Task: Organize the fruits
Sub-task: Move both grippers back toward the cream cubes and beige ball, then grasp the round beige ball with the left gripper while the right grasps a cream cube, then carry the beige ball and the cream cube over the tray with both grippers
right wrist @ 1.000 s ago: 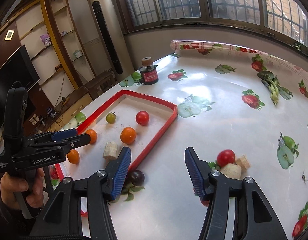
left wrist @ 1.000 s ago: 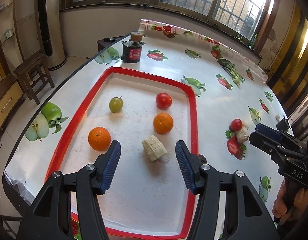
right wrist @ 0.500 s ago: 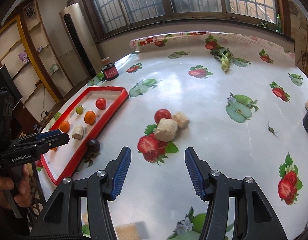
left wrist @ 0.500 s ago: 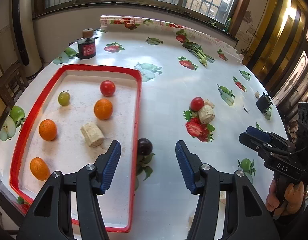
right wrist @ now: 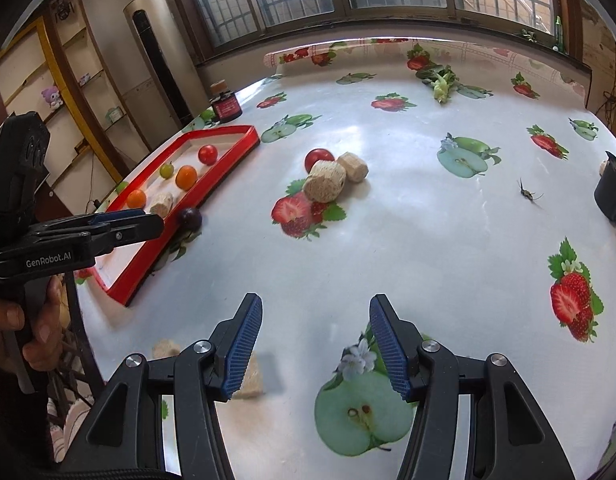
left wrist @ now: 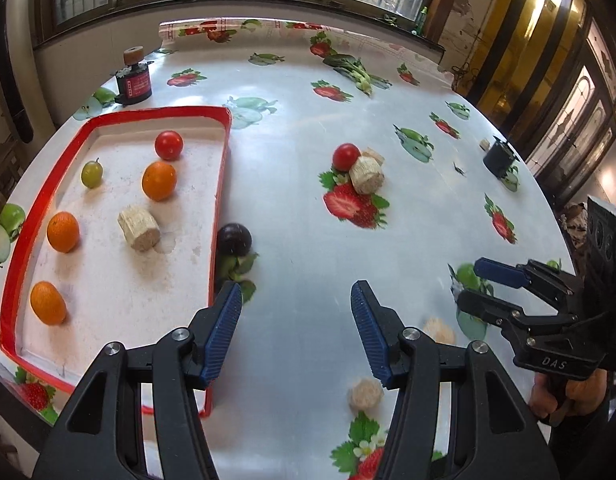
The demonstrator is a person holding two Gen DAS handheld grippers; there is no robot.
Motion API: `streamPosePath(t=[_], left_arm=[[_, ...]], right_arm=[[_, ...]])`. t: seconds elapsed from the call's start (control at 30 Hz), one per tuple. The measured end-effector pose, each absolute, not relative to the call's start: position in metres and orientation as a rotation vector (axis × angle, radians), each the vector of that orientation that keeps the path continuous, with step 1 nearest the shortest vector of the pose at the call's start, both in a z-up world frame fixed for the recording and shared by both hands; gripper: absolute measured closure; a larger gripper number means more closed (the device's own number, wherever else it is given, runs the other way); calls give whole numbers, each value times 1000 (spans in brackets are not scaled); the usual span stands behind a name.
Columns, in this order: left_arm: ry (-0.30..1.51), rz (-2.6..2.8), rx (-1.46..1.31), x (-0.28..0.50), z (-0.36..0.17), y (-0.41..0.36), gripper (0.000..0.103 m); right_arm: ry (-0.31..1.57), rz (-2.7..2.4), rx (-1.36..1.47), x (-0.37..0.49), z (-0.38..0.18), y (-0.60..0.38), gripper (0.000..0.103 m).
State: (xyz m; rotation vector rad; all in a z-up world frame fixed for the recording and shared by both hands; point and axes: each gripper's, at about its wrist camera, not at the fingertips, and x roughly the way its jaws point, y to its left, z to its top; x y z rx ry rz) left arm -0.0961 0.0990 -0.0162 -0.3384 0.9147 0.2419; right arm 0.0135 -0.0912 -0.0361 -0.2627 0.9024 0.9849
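A red-rimmed tray (left wrist: 220,184) (right wrist: 232,160) holds a red tomato (left wrist: 168,145), a green grape (left wrist: 92,174), three oranges (left wrist: 159,181) and a beige chunk (left wrist: 139,228). A dark plum (left wrist: 234,239) (right wrist: 189,218) lies on the table against the tray's right rim. A red tomato (left wrist: 346,156) (right wrist: 318,158) and two beige chunks (left wrist: 367,175) (right wrist: 325,181) lie mid-table. My left gripper (left wrist: 296,332) is open and empty, near the plum. My right gripper (right wrist: 315,348) is open and empty over the table's near edge; it also shows in the left wrist view (left wrist: 491,288).
A dark jar (left wrist: 132,80) stands behind the tray. A small black pot (left wrist: 499,158) sits at the right edge. More beige chunks (left wrist: 363,394) (right wrist: 248,378) lie near the front edge. The tablecloth has printed fruit pictures. An insect (right wrist: 527,194) sits at the right.
Both grippers swung to the right, away from the tray, and pulled back toward the table's near edge. The fruits have not moved. Both stay open.
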Motion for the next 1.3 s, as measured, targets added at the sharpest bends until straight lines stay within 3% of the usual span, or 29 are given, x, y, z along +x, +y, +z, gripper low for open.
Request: streamPosePath(t=[0.4,0.57,0.67,0.7,0.73,1.3], left_arm=[[975,136,-296,-124,-44,54,47],[994,110,-263,-114,-56,44,48],[988,111,-214,-112,-60,37,65],[983,105,-210,-112,-60,38,78],[986,89,-223,-112,-60,39,81],[900,196,-251,-132,-28,76,81]], right_arm=[[938,1043,-395,-28,-64,-79,46],[944,1046,-398,-28,-68,-73,59],[964,1060,-372,-24,-68,-73,69],[968,1062,-365,-23,-68,-73,73],[969,1058,-363,-23,-67,-74,73],[912,1084,-322,-25,-36,-69,73]])
